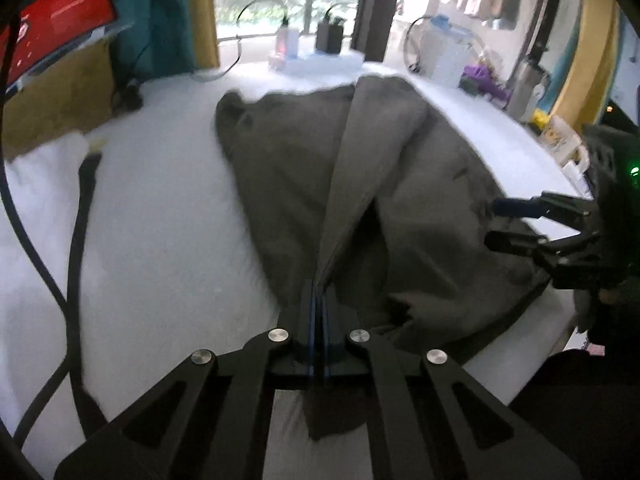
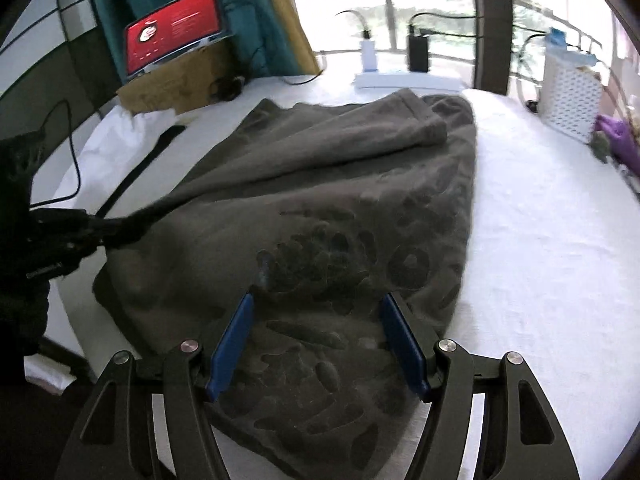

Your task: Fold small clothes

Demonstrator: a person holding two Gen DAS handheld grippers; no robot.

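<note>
A dark grey-brown garment (image 1: 288,160) with a faint raised pattern lies spread on the white sheet (image 1: 160,240). My left gripper (image 1: 319,296) is shut on a fold of its near edge, and the cloth rises in a taut ridge from the tips. From the right wrist view, the left gripper (image 2: 132,220) pinches the garment's (image 2: 340,208) left edge. My right gripper (image 2: 319,302) stands open just above the patterned near part, blue pads (image 2: 232,344) apart with nothing pressed between them. It also shows at the garment's right side as the right gripper (image 1: 494,220).
A cardboard box (image 2: 176,80) with a red-screened laptop (image 2: 172,32) stands at the back left. A black strap (image 1: 80,240) and cables lie on the sheet at left. Chargers (image 2: 418,52), a white basket (image 2: 572,100) and purple items (image 2: 620,140) line the far edge.
</note>
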